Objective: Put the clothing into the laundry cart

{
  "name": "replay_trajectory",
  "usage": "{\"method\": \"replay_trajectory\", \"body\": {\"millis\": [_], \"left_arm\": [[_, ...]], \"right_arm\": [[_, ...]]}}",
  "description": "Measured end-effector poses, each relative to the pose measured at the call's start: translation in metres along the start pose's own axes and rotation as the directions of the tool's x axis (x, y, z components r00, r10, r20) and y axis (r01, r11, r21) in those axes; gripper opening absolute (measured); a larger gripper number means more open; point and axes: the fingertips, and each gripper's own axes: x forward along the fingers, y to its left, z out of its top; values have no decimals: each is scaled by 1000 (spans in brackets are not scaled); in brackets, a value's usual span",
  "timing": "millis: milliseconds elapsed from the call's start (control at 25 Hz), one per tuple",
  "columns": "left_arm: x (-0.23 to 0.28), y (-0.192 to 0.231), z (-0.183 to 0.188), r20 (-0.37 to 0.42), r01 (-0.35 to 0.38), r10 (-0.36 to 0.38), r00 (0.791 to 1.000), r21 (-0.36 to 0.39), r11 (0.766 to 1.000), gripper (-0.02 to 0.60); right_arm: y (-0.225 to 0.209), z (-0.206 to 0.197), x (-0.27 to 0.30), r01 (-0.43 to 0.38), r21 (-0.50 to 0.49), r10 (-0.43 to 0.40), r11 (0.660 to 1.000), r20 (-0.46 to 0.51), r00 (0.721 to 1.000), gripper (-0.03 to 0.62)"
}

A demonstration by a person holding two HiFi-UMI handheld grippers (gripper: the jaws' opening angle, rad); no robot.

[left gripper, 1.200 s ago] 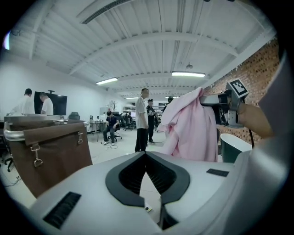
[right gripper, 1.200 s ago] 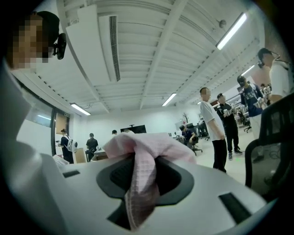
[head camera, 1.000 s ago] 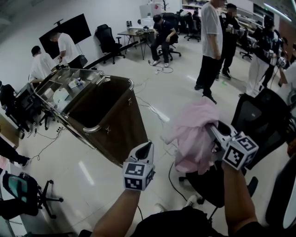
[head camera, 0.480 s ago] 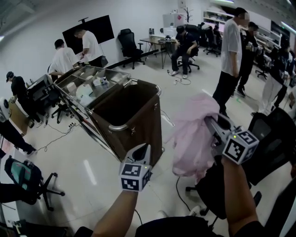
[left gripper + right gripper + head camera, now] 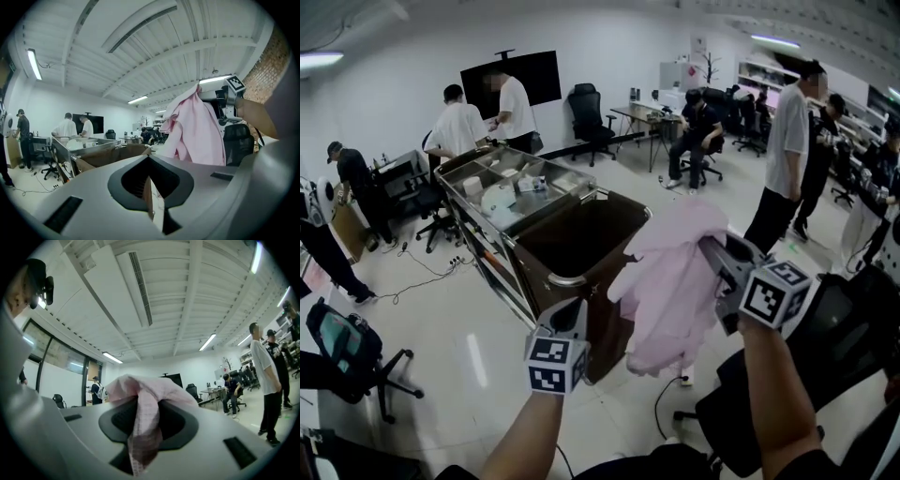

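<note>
The right claw is clenched on the pink garment, which hangs just beside the laundry cart. Let go here, it may snag the rim or drop to the floor. The left claw is closed and empty.

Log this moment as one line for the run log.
right gripper: shut on pink garment | garment: hanging by laundry cart, not yet inside | left gripper: shut, empty, low by cart

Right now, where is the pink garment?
In the head view, the pink garment hangs from the right gripper, right of centre, close beside the brown laundry cart.
</note>
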Motion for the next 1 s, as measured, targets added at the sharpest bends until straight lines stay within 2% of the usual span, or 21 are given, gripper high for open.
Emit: {"method": "replay_trajectory", "body": {"millis": [240, 520, 760, 1000], "left_arm": [[-5, 22, 13, 9, -55, 55, 998, 4, 999, 0], [4, 59, 24, -3, -159, 159, 987, -13, 987, 0], [25, 97, 43, 15, -278, 278, 960, -10, 960, 0], [48, 126, 47, 13, -400, 401, 916, -31, 916, 0]], "right_arm": [[11, 34, 37, -87, 13, 86, 996, 56, 995, 123], [7, 49, 110, -181, -14, 182, 983, 54, 982, 123], [-2, 62, 195, -268, -17, 269, 963, 56, 962, 123], [-7, 44, 272, -351, 2, 351, 936, -2, 936, 123]]}}
